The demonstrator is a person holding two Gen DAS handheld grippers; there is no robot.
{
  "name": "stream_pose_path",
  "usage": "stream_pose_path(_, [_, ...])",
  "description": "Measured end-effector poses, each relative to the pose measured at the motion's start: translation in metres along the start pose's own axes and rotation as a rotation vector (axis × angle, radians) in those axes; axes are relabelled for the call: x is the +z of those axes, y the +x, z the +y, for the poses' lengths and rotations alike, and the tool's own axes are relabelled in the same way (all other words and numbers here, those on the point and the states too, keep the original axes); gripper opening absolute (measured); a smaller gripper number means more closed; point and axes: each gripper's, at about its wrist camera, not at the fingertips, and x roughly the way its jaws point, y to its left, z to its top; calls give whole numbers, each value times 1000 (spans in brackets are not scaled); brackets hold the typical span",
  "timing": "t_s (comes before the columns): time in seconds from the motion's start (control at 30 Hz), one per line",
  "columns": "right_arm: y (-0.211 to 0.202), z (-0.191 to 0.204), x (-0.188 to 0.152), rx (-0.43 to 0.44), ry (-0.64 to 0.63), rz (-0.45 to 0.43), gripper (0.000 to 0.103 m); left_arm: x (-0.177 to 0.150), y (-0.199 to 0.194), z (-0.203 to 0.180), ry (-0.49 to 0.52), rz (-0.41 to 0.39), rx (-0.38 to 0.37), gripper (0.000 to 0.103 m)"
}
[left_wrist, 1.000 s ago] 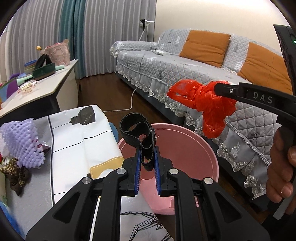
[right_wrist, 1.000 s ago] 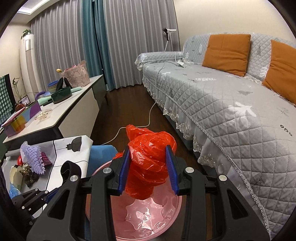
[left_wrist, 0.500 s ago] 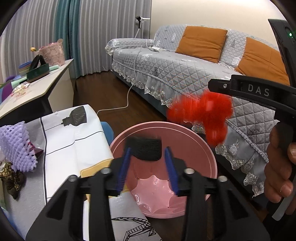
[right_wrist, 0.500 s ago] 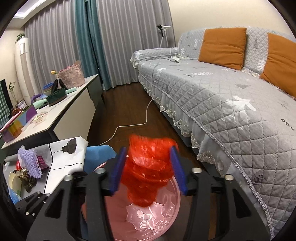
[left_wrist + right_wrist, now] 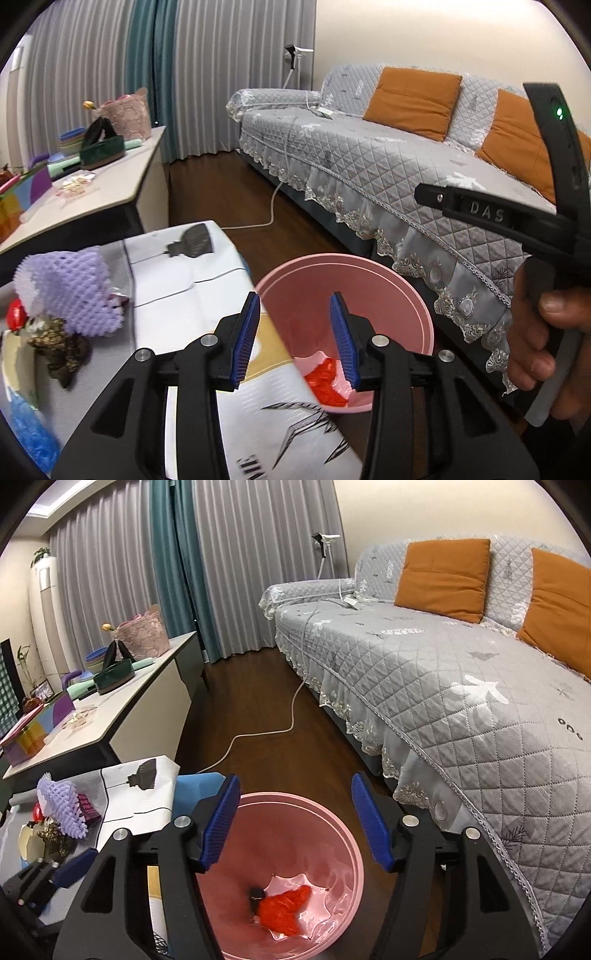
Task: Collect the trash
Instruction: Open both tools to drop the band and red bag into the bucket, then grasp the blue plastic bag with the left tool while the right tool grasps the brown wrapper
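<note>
Pink bin point(image 5: 343, 834) sits below both sets of jaws. Right gripper point(image 5: 295, 821) spread wide, holding nothing. Left gripper point(image 5: 293, 339) parted too, empty, straddling the bin's near rim. Down on the bin floor: red plastic bag point(image 5: 282, 910), a small black scrap point(image 5: 255, 891) touching it.

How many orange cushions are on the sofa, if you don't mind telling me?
2. One orange cushion leans against the backrest near the far end of the sofa; the other leans nearer the camera, cut by the frame edge. More may lie beyond view.
</note>
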Motion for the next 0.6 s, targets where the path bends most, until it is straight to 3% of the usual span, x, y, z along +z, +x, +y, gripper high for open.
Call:
stream_pose_path(0.37, [-22,36,-5,45,-58,-27,61,-5,-57,46,-34,-43,80,39])
stream_pose_path(0.6, [-32,64,-10,110,-68,-27,42,-20,-88,90,-93,-57,144,39])
